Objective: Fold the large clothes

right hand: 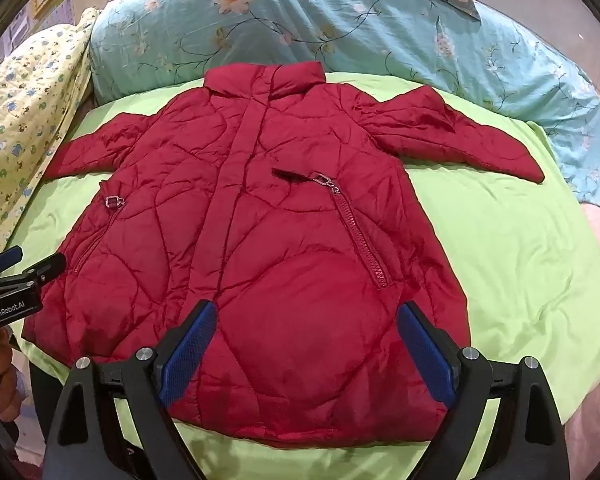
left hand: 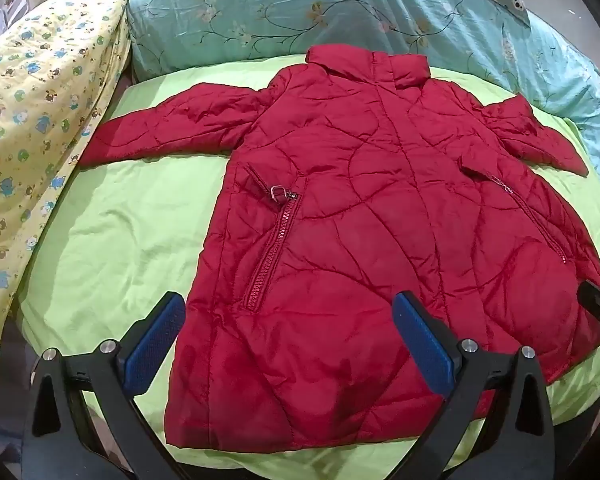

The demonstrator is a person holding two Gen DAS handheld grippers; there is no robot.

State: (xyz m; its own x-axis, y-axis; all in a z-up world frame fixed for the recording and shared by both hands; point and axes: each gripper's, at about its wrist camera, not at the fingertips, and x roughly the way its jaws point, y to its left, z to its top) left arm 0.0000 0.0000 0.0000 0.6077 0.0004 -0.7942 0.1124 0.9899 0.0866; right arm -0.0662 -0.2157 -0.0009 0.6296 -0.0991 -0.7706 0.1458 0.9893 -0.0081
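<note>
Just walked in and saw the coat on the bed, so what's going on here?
A person holds a gripper in each hand above a red quilted jacket spread flat, front up, on a green sheet. The left gripper and right gripper are both open near the hem, holding nothing. Both sleeves lie out sideways; folding hasn't begun.

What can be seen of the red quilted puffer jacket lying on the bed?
The red quilted puffer jacket lies flat, front up, on the lime-green sheet, collar toward the teal floral bedding. Its shiny padded fabric is creased. The front is closed, both sleeves spread sideways, and two slanted pocket zippers carry metal pulls. Both grippers are open near the hem; neither grips the jacket.
</note>
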